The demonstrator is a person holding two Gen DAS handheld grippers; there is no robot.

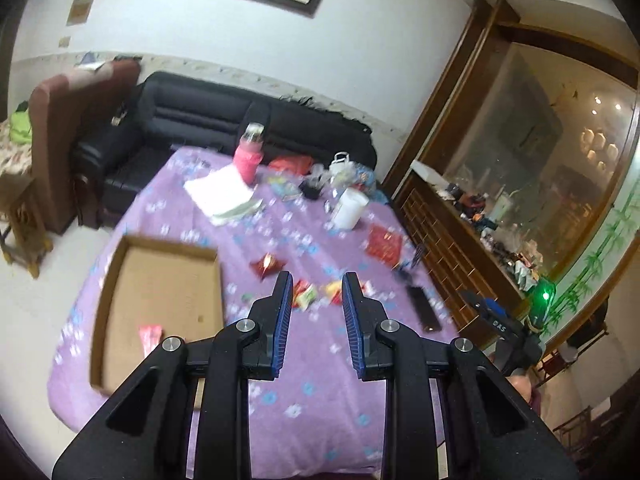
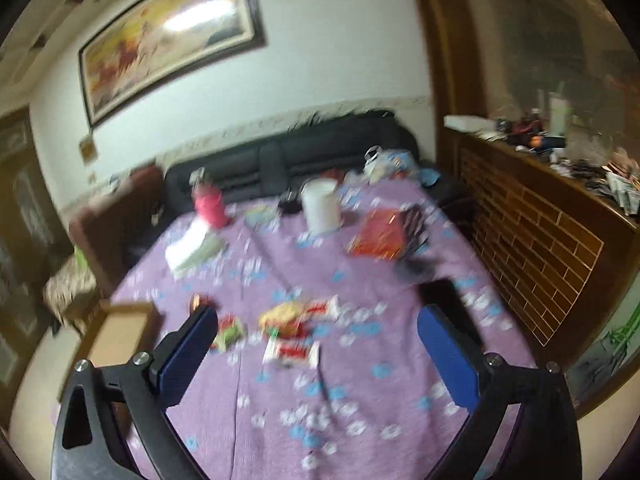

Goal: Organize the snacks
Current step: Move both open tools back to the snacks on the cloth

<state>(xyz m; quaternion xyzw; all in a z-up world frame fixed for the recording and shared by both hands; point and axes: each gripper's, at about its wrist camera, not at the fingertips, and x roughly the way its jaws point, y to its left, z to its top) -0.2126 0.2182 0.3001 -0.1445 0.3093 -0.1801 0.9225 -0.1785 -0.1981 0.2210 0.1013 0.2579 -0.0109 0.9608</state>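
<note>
Right gripper (image 2: pixel 316 344): jaws spread wide and empty, held above the purple floral tablecloth (image 2: pixel 360 420) with a loose cluster of snack packets (image 2: pixel 294 320) lying between and just beyond its blue pads. Left gripper (image 1: pixel 316 284): jaws parted by a narrower gap, also holding nothing, aimed over the same scattered packets (image 1: pixel 306 294). Cardboard tray (image 1: pixel 120 264): lies to the left on the cloth; one red packet (image 1: pixel 150 336) lies inside it, while a further red wrapper (image 1: pixel 268 266) lies on the cloth beside it. Both views are motion-blurred. Likely hazards — the packets lie touching or overlapping, so a closing jaw may pinch two at once or skid a slick wrapper aside; the soft cloth may bunch into the grip. The white cup (image 2: pixel 320 206) and pink bottle (image 2: pixel 210 204) stand well apart from the cluster.
</note>
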